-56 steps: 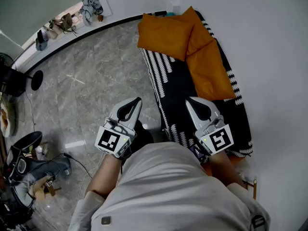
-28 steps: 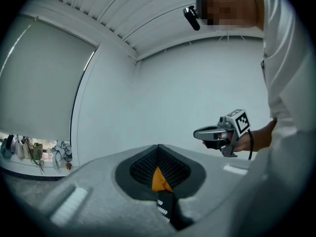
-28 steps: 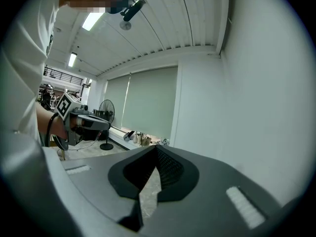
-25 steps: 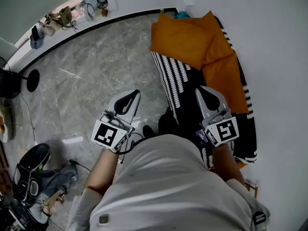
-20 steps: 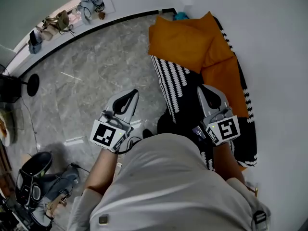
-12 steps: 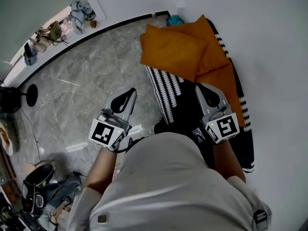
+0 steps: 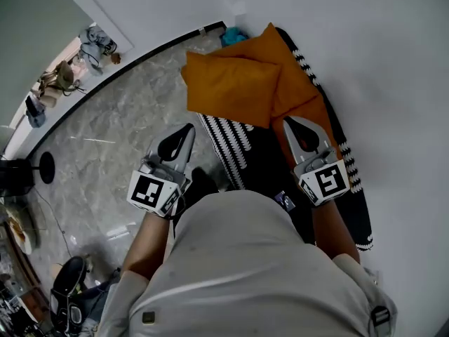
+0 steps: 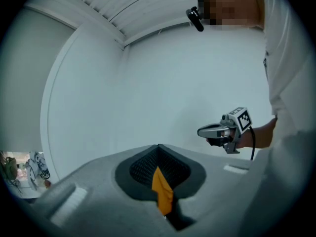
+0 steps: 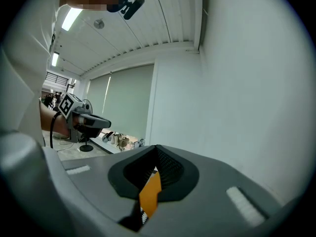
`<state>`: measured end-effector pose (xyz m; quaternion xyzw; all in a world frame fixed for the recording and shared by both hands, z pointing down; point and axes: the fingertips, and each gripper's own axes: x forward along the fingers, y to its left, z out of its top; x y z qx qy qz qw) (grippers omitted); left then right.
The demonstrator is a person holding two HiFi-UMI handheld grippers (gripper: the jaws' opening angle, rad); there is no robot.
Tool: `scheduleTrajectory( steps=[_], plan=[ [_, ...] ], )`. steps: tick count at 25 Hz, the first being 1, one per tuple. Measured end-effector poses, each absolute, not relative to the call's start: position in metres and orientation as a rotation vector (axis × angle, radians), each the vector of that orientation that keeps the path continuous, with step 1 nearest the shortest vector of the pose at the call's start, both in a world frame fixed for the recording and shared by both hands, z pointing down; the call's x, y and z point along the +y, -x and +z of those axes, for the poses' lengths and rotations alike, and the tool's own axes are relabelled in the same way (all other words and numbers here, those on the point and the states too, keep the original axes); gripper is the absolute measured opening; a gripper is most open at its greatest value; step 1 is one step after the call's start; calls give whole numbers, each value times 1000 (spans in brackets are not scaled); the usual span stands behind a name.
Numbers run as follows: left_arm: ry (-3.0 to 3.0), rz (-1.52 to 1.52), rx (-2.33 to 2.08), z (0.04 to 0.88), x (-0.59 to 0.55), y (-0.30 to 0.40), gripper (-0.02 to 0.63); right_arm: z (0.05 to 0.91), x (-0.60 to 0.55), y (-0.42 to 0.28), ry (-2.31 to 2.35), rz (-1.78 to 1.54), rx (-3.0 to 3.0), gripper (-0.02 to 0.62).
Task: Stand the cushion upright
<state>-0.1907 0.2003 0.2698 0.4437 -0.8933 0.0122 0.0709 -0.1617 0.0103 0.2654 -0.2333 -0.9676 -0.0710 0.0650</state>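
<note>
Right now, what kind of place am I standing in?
Probably a home living room or lounge corner: orange cushions sit on a low black-and-white patterned seat against a white wall, beside a grey marble-look floor.

carrier: black-and-white patterned couch [image 7: 223, 140], ahead of the jaws | on it: front orange cushion [image 7: 228, 88] overlapping rear orange cushion [image 7: 295, 83], beyond the jaws

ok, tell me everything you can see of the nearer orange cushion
The orange cushion is a plump rectangle of plain matte fabric, faintly creased. It lies flat, not upright, at the far end of the black-and-white patterned cover, overhanging its left edge. Its right side overlaps a second orange cushion by the wall.
</note>
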Motion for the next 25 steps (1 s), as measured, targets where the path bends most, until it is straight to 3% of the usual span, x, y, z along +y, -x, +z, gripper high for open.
scheduleTrajectory(
  steps=[10,25],
  plan=[
    [-1482,15,-2580,286,144,266,3,277,-34,213,529,-193,-2926,11],
    [-1647,55,-2347,329,107,470,3,338,-63,393,303,-160,-2798,27]
  ],
)
